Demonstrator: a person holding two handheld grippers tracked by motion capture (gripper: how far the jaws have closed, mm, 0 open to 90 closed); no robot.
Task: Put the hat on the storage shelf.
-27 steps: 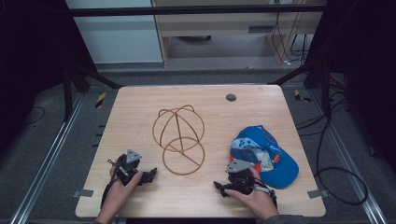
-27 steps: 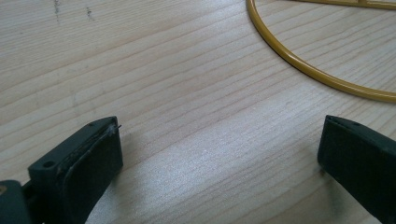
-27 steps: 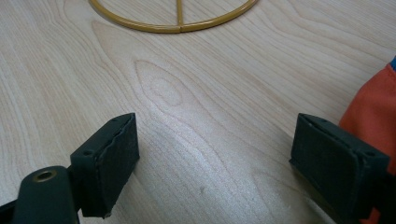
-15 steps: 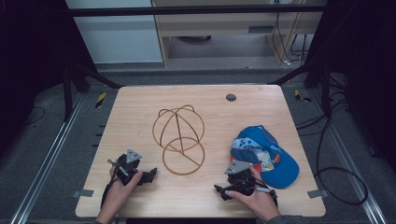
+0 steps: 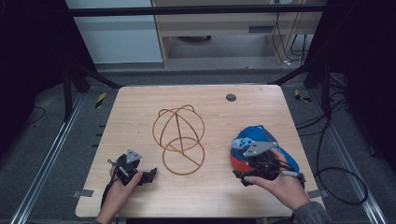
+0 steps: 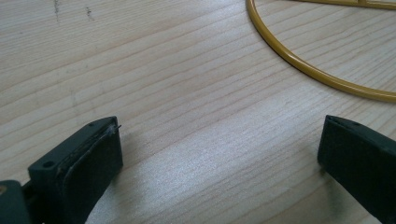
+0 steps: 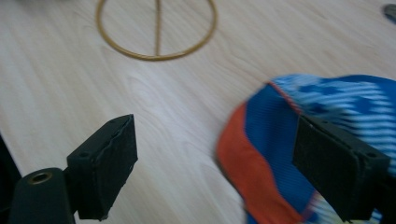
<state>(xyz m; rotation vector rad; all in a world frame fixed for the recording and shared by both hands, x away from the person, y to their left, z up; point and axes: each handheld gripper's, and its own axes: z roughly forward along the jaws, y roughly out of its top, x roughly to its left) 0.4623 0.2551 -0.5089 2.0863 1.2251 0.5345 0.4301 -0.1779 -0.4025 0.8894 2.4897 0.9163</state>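
Jaws of right gripper (image 5: pixel 244 178) apart, moved up over cap (image 5: pixel 285 154) edge.

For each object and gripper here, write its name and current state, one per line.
Cap: lying on the table, ungripped.
Wire frame: resting on the table, untouched.
Left gripper: open, over bare wood.
Right gripper: open, one jaw over the cap's edge.
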